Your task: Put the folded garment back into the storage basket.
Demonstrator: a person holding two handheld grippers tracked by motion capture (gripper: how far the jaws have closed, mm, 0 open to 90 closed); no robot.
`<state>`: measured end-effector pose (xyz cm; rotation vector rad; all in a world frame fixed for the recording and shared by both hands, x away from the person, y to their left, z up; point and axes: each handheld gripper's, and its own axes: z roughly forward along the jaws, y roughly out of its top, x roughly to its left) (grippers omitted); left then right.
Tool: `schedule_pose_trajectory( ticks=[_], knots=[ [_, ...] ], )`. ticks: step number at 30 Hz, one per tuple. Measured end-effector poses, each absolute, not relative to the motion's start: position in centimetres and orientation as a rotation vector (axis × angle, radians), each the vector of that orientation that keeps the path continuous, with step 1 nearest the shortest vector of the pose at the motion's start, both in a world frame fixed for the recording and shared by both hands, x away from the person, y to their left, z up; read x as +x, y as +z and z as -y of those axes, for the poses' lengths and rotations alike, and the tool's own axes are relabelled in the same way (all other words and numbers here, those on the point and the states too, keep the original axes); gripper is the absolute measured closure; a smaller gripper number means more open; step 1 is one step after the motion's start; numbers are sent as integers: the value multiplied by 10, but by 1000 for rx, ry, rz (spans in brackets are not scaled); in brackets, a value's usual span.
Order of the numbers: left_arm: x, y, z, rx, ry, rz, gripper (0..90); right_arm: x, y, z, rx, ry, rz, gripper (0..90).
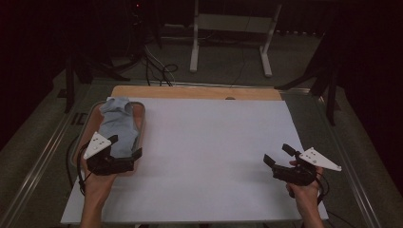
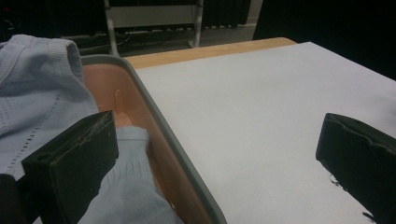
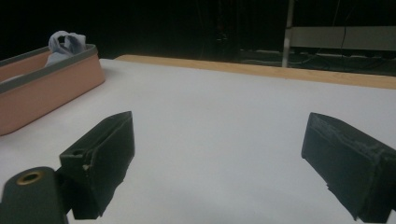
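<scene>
Wide-open left gripper (image 1: 126, 146) hovers over the blue cloth (image 1: 117, 126) in the tray (image 1: 85, 124); right gripper (image 1: 278, 155) gapes too.

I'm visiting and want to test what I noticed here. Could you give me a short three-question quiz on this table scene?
1. True or false: the left gripper has its jaws clamped on the blue cloth.
2. Where does the blue cloth lie? A) spread on the white sheet B) in the pink bin C) on the floor
3. Fill in: the right gripper hovers with open jaws over the bare ______.

Key
1. False: its jaws stand wide apart, one over the cloth inside the pink bin, the other over the sheet.
2. B
3. white sheet
</scene>
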<state>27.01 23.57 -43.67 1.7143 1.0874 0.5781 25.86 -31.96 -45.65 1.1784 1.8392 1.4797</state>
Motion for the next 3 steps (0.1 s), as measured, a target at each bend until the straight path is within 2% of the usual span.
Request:
schedule_pose_trajectory(
  ticks=[3],
  knots=[
    [271,-437,-236,1713,579,-1091,1,258,-457,320,1171,1485,-1841,98]
  ],
)
